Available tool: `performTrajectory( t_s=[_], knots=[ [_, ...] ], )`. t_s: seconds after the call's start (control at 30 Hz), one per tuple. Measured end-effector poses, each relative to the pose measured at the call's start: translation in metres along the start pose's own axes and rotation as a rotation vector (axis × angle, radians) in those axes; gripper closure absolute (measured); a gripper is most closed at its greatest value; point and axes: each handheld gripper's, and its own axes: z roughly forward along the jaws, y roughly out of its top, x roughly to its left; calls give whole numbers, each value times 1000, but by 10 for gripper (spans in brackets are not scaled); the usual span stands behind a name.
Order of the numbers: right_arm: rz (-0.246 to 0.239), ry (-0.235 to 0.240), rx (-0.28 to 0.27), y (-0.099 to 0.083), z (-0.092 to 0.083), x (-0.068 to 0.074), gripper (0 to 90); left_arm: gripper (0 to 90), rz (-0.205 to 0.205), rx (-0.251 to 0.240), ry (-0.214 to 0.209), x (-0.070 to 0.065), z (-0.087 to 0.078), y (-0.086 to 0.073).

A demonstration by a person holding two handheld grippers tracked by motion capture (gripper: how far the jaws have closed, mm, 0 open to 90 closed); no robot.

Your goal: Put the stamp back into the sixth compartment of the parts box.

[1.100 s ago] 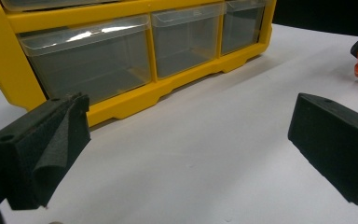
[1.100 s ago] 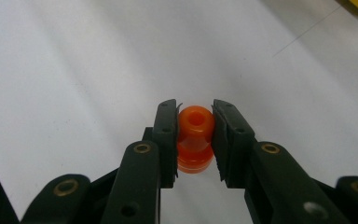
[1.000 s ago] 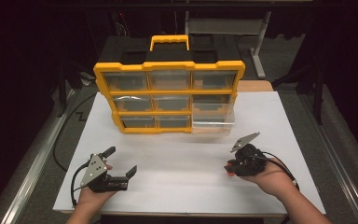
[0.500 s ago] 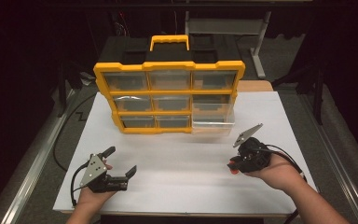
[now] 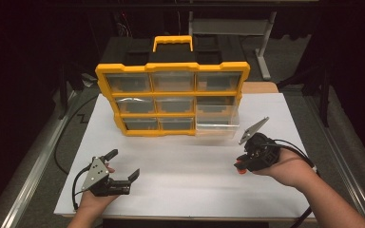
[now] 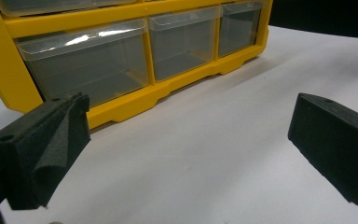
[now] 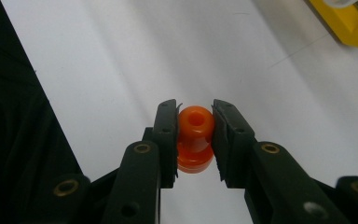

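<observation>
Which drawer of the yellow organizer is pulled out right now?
The large clear drawer at the lower right of the yellow organizer. It juts forward over the table, while the other drawers sit flush in the frame.

The orange plastic piece point(image 7: 195, 138) was small, glossy and spool-shaped, with a hole in its rounded head. It sat clamped above the white table point(image 7: 121, 56).

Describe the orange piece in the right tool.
The orange piece is a small, glossy, plastic-looking spool: a rounded head with a hole through its top, a narrower neck and a wider flange at the other end. The right tool is shut on its head, one pad on each side. It hangs clear above the white table, touching nothing else.
</observation>
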Motion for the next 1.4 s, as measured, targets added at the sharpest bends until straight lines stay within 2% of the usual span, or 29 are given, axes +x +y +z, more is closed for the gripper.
performTrajectory(
  t_s=[0.37, 0.8, 1.13, 1.4],
  knots=[
    [-16, -4, 17, 17, -30, -1, 731, 5, 8, 4, -8, -1, 1, 0],
    [1, 4, 18, 28, -63, -9, 732, 5, 5, 1, -13, -1, 0, 0],
    [-19, -26, 21, 43, -89, -6, 731, 5, 6, 1, -16, -1, 0, 0],
    [-21, -38, 16, 54, -102, -7, 731, 5, 1, -2, -16, -1, 0, 0]
  ],
)
